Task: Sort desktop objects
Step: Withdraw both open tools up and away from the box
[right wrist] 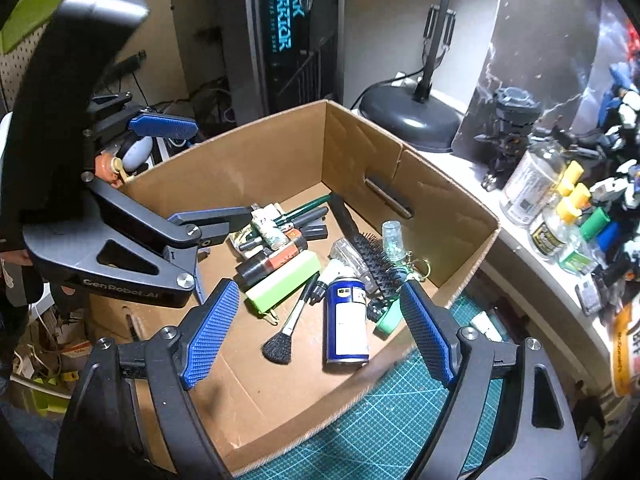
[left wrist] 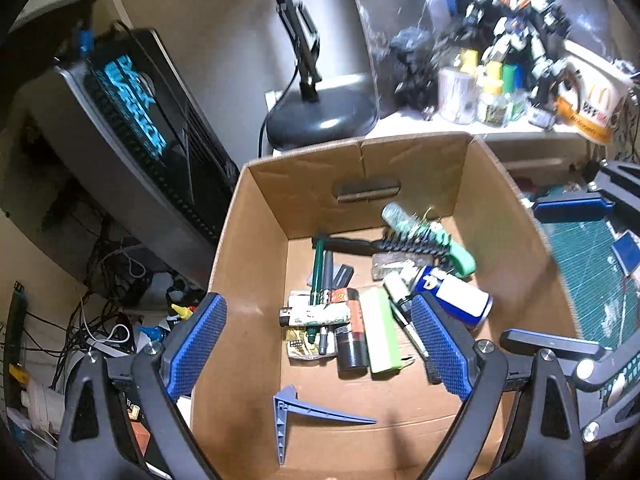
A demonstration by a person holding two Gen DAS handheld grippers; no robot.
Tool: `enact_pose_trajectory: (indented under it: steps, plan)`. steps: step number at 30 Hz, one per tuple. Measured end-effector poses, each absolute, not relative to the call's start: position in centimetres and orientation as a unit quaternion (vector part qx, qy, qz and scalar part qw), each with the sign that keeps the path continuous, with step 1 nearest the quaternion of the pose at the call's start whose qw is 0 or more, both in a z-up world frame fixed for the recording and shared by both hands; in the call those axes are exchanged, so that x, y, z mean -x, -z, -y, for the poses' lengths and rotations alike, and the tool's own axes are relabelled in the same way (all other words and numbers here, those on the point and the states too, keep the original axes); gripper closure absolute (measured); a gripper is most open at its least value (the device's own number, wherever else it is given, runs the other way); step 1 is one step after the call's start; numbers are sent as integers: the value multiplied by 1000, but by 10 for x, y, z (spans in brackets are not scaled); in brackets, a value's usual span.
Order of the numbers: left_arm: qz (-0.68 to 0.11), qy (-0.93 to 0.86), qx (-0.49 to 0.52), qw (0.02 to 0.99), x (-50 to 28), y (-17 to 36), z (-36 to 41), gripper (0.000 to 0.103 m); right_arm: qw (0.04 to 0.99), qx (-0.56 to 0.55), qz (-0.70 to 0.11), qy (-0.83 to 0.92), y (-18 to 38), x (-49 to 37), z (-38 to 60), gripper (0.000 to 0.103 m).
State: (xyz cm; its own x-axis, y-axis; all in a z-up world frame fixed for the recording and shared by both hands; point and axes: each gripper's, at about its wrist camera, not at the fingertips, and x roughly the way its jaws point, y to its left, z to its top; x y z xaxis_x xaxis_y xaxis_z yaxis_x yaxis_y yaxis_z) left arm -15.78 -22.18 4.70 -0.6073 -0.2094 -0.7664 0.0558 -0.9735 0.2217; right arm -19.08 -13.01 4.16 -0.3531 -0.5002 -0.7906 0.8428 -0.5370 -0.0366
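Brown corrugated cardboard box (right wrist: 280, 152), open at the top, holds the gathered desk things: a blue-and-white spray can (right wrist: 347, 320) lying on its side, a pale green rectangular block (right wrist: 282, 284), a black bristle hairbrush with a mint-green handle (right wrist: 376, 260), a small black fan-shaped brush (right wrist: 286, 332), a black cylinder with an orange label (left wrist: 352, 332), green and grey pens (left wrist: 322, 272) and a blue plastic angled bracket (left wrist: 308, 412) lying apart near the front wall. Both tools hang over the box with nothing between their pads: the left hand-held gripper (left wrist: 316, 340) stands with its jaws wide apart above the pile, and the right hand-held gripper (right wrist: 316, 332) is likewise spread above the can. This would fit a piece just let go into the box or a reach for one to take out; the views do not settle which. Any grasp here calls for a straight descent on a single piece, since pens, block and cylinder lie touching and overlapping. The box walls limit side approaches, and the two tools sit close together. Around the box lie a green cutting mat (right wrist: 400, 420), a black lamp base (right wrist: 412, 124), small bottles (right wrist: 560, 216) and model figures (left wrist: 504, 20) on the counter.
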Motion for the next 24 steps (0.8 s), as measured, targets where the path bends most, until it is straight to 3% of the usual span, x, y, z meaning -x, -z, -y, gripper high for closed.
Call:
enact_pose_trajectory:
  steps: [2, 3, 16, 24]
  plan:
    - [87, 898, -425, 75, 147, -55, 216, 6, 426, -373, -222, 794, -47, 185, 126, 22]
    - [86, 901, -419, 75, 142, -59, 214, 0, 429, -368, -220, 795, -51, 181, 122, 22]
    - [86, 931, -342, 90, 69, -108, 182, 0, 432, -305, -205, 823, -106, 128, 76, 20]
    - [79, 947, -293, 107, 21, -132, 172, 0, 436, -270, -191, 837, -132, 90, 44, 12]
